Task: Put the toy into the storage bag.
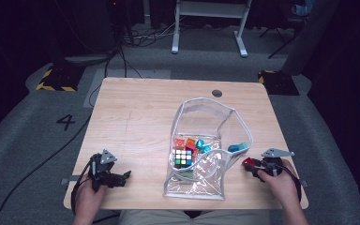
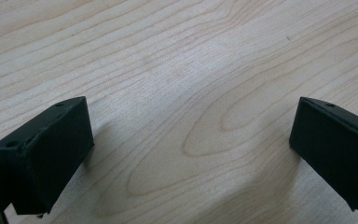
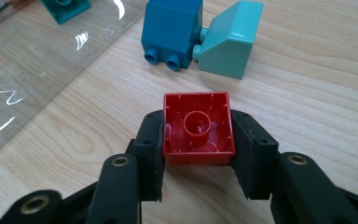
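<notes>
1. The right gripper [image 3: 198, 140] has its jaws clamped on a red block [image 3: 197, 128], hollow side up, just right of the clear pouch [image 1: 201, 185]; packing toys looks underway.
2. Next, I'd guess, it carries the block to the pouch mouth; the left gripper [image 1: 122, 177] waits wide open, holding nothing, over bare table [image 2: 177, 60].

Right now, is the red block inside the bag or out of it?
Out. The red block is pinched in the right tool above bare wood, beside the clear bag.
</notes>
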A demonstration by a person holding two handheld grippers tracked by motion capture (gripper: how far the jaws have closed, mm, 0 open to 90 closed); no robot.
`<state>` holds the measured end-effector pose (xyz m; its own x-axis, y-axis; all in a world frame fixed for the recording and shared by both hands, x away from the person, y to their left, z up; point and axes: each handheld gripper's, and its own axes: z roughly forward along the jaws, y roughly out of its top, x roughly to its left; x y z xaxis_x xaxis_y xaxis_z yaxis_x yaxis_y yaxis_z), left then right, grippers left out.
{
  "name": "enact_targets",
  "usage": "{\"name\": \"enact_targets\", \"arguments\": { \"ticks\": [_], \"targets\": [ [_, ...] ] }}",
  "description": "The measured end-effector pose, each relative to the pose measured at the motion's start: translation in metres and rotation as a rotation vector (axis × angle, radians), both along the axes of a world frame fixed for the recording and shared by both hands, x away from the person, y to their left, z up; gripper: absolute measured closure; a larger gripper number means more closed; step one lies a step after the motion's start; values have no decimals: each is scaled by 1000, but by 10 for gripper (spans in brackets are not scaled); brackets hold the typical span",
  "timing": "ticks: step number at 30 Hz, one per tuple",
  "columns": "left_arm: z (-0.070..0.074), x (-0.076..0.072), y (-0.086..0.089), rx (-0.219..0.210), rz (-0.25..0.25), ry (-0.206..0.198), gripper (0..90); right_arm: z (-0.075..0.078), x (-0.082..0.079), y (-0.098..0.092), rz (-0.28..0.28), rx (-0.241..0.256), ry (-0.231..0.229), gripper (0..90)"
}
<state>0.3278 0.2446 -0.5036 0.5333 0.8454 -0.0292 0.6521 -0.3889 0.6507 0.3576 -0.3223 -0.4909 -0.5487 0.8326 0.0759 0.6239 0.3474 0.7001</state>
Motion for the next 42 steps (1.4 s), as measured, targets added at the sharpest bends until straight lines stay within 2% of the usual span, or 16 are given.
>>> {"name": "enact_targets", "arguments": {
  "ticks": [5,12,15,20,30,34,42],
  "targets": [
    [0,0,0,0,0,0,0,1,1,0,-5,-6,-16,592],
    [0,1,2,-1,-12,-4,0,15,-4,-6,-19,51,-40,592],
    [0,2,3,2,-17,-4,0,25,-7,-9,-21,65,-47,592],
    [0,2,2,2,-17,-4,0,44,-12,-12,-9,91,-85,592],
    [0,0,2,-6,-8,4,0,75,-20,-8,23,111,-158,592],
    [-1,-1,3,-4,1,-4,0,86,-23,-6,39,124,-178,592],
    [0,-2,3,0,6,0,0,117,-31,-4,82,196,-213,592]
  ]
}}
